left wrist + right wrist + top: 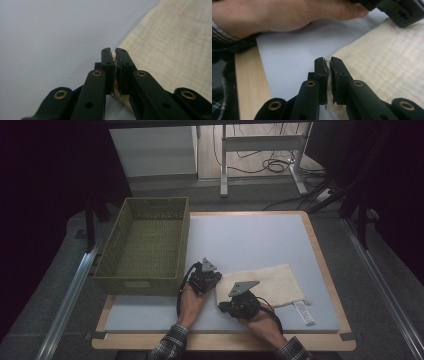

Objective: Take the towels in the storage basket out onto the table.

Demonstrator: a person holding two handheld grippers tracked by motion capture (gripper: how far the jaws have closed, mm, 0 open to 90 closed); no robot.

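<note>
The counter [327, 270], lower middle of the frame, has a pale wooden edge around a light grey-blue mat [250, 240] and stands on grey carpet [60, 280], with metal rails [70, 295] running along it at lower left and lower right. Beyond it, at upper centre, a white cabinet [152, 150] stands beside the white legs of a desk [260, 150], with black cables [272, 165] looped on the wood floor beneath; both upper corners lie in deep shadow

Both tools [220, 281] [219, 306] clamped tight
</note>
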